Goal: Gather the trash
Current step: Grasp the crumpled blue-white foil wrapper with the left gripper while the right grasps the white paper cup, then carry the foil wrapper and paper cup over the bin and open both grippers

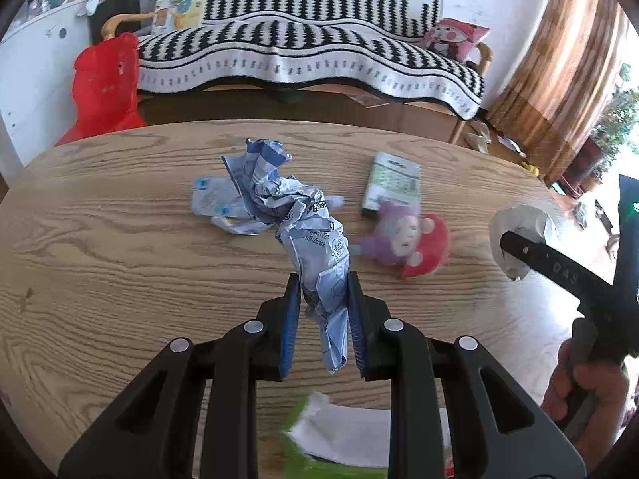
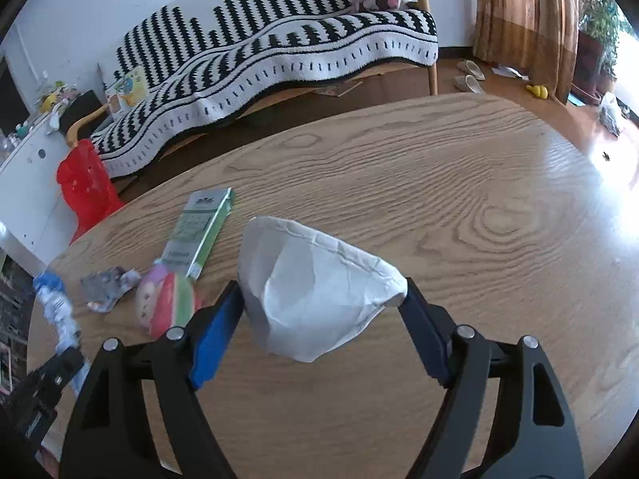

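left gripper [image 1: 323, 291] clamped on crumpled blue-white wrapper [image 1: 315, 247], blue pads pressing both sides, wrapper lifted above wooden table [image 1: 120, 279] and sticking up toward far side; print on wrapper visible but too creased to read

second flattened blue-white wrapper [image 1: 223, 203] lying on table just behind held one, far left of centre

green-white carton [image 1: 393, 181] flat on table at far right of centre, small lettering on top, not legible; same carton [image 2: 201, 231] in right wrist view, left of gripper

plush doll [image 1: 403, 241] purple and red, lying on table just near side of carton, touching its near end

right gripper [image 2: 321, 299] gripping crushed white paper cup [image 2: 315, 283], rim pinched between two fingers, cup mouth facing camera, held above table; raised letters "das" readable on black finger [image 1: 559, 267] in left wrist view

green-white item [image 1: 343, 439] under left gripper at near edge, blurred, cannot tell what

red plastic stool [image 1: 106, 88] on floor past far left table edge; sofa with black-white patterned throw [image 1: 303, 48] behind; pink cartoon cushion [image 1: 455, 38] at sofa right end; brown curtain [image 1: 559, 64] far right
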Demonstrator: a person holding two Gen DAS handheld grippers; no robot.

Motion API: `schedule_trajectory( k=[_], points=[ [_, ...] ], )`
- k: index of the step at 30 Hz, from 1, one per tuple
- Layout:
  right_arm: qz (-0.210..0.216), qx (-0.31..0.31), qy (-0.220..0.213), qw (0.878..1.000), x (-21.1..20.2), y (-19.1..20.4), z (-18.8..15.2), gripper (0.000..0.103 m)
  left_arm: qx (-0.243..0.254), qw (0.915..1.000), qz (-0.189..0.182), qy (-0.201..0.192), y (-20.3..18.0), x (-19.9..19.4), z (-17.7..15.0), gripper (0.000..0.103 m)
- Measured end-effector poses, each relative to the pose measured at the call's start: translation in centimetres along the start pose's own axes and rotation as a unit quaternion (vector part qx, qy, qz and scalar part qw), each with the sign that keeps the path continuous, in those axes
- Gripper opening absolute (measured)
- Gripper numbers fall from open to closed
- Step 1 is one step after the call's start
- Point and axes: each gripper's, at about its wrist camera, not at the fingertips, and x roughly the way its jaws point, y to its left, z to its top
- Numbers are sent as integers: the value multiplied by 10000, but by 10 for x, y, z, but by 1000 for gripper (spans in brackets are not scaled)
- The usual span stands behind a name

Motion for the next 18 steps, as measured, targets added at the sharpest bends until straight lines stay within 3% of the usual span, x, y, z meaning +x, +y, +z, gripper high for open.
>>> schedule_trajectory(
  k=[6, 11, 14, 18],
  points=[
    [-44, 10, -179, 9998, -54, -26, -14, 77, 252, 9990, -364, -41, -41, -12, -4, 23],
    [-426, 145, -396, 9982, -116, -78, -37, 77, 535, 9955, -779, -8, -90, -22, -16, 23],
    [-659, 376, -502, 9959, -152, -118, -55, 77, 822, 9907, -1082, 42, -132, -29, -31, 22],
    [-942, 747, -570, 9911, -192, -176, -80, 77, 1211, 9778, -1700, 186, -197, -41, -59, 23]
  ],
)
